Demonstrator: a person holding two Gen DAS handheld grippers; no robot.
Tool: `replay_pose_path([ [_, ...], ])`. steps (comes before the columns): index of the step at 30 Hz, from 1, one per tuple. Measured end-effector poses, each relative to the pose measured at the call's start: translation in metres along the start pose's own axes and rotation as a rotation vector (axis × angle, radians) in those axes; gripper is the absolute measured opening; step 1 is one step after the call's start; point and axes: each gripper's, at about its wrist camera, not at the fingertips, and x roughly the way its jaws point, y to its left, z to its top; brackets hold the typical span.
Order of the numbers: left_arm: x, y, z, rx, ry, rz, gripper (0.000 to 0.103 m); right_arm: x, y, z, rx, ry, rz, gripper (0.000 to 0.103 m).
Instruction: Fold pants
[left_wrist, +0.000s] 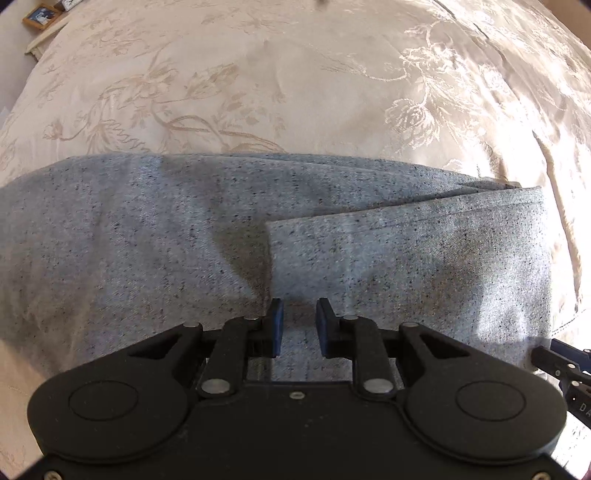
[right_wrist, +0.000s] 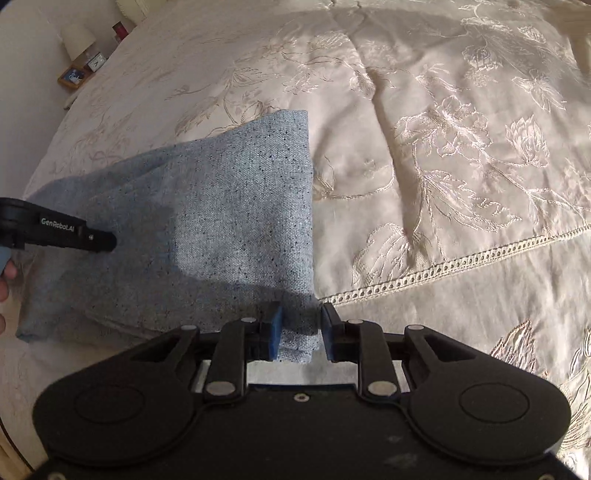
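Note:
Grey speckled pants lie folded on a cream embroidered bedspread. In the left wrist view a folded-over layer lies on top at the right. My left gripper sits over the near edge of the pants with its blue pads a small gap apart and cloth between them. In the right wrist view the pants reach left and away. My right gripper has its pads on either side of the near right corner of the fold. The left gripper also shows in the right wrist view at the left edge.
A bedside table with a framed photo, a small clock and a lamp stands beyond the bed's far left. A lace trim crosses the bedspread to the right. A hand shows at the left edge.

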Motion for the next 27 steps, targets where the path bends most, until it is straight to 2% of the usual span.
replay_pose_path([
  [7, -0.043, 0.073, -0.025, -0.148, -0.045, -0.005, 0.031, 0.006, 0.014, -0.004, -0.034, -0.002, -0.065, 0.033],
  [8, -0.049, 0.086, -0.029, -0.169, -0.053, 0.005, 0.038, 0.007, 0.016, -0.005, -0.035, -0.003, -0.077, 0.034],
  [11, -0.065, 0.122, -0.04, -0.209, -0.077, 0.061, 0.047, 0.009, 0.024, -0.004, -0.041, -0.004, -0.122, 0.039],
  [18, -0.077, 0.205, -0.064, -0.323, -0.101, 0.175, 0.046, -0.001, 0.043, 0.0, -0.047, -0.034, -0.248, 0.04],
  [21, -0.073, 0.241, -0.069, -0.379, -0.097, 0.157, 0.046, -0.013, 0.053, 0.002, -0.013, -0.033, -0.289, 0.04],
  [23, -0.069, 0.261, -0.068, -0.401, -0.095, 0.15, 0.046, -0.024, 0.058, 0.004, 0.024, -0.04, -0.255, 0.04],
  [27, -0.068, 0.295, -0.056, -0.425, -0.137, 0.129, 0.046, -0.047, 0.083, 0.004, 0.028, -0.109, -0.243, 0.04],
])
